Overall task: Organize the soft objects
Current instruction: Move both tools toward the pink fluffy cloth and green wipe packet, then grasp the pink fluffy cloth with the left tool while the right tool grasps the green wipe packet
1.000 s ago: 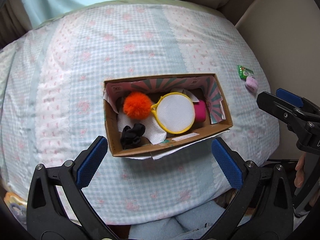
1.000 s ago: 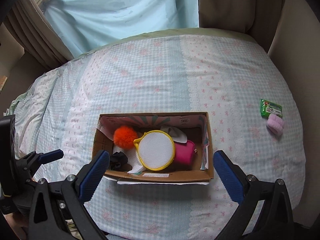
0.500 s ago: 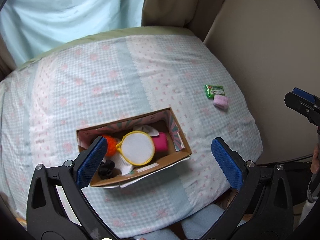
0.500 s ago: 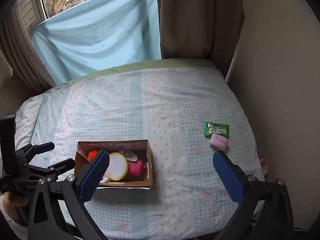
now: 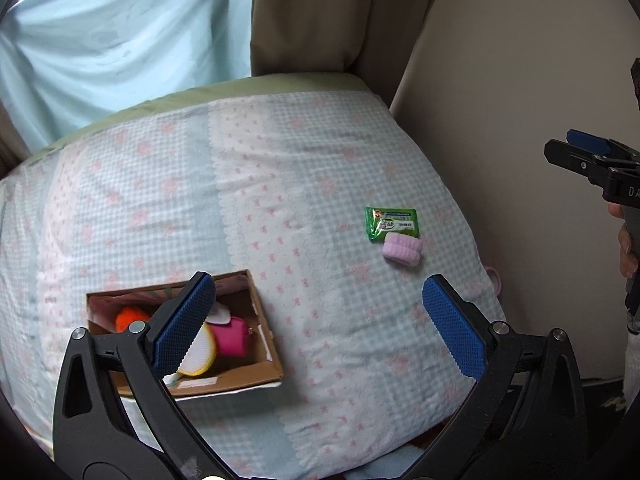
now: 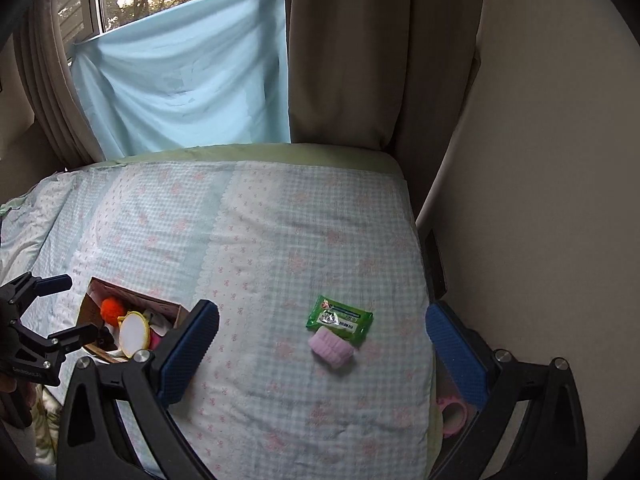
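While both grippers' fingers gape empty, a ribbed lilac roll [image 6: 331, 347] touches a glossy green packet [image 6: 340, 318] on gingham bedding [image 6: 280, 240].

Open quilt [image 6: 280, 240] around pink roll [image 6: 331, 347], green packet [image 6: 340, 318] touching behind; wall [image 6: 540, 200] crowds right.

left gripper [image 5: 318, 322]: black frame, blue bumpy pads, silver screws
right gripper [image 6: 322, 350]: black frame, blue bumpy pads, silver screws
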The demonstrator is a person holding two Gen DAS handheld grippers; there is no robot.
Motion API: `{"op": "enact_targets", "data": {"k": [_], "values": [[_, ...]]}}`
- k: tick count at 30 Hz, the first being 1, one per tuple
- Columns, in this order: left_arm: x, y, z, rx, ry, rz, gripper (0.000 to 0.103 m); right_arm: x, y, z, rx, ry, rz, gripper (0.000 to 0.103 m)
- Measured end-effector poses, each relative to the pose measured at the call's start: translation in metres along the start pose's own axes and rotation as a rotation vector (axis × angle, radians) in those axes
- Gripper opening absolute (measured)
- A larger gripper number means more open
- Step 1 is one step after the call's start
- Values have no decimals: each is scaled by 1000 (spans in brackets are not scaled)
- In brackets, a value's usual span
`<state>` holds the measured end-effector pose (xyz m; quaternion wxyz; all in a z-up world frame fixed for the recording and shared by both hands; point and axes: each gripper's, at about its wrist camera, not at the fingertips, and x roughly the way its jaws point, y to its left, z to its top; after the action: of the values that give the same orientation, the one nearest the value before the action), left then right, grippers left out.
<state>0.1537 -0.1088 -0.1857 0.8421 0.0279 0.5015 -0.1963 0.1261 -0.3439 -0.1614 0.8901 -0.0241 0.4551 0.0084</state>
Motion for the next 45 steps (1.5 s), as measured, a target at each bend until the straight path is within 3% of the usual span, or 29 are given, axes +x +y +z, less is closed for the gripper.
{"op": "enact_targets", "data": {"k": [5,12,18,25,29,36,42,44,45], "values": [[34,-46,11,3,40,-17,103,43,-46,10,-80,37,76,103],[108,-96,11,66,117,-50,103,111,-75,4,-182,91,117,103],[193,-131,4,125,136,-100,103,182,-89,-13,-351,167,174,103],[291,-156,-25,201,138,-93,103,282,-88,-47,-596,271,276,103],[342,-162,-44,219,183,-67,103,325,-83,-69,-681,318,334,103],[375,-165,-46,235,187,-41,103,363,-67,-92,-838,381,371,103],[394,-167,-37,239,205,-69,103,380,-51,-97,-898,412,420,103],[398,-168,-36,238,207,-70,99,384,-46,-98,-904,413,436,97],[399,-168,-36,235,209,-72,92,385,-43,-100,-910,416,447,96]]}}
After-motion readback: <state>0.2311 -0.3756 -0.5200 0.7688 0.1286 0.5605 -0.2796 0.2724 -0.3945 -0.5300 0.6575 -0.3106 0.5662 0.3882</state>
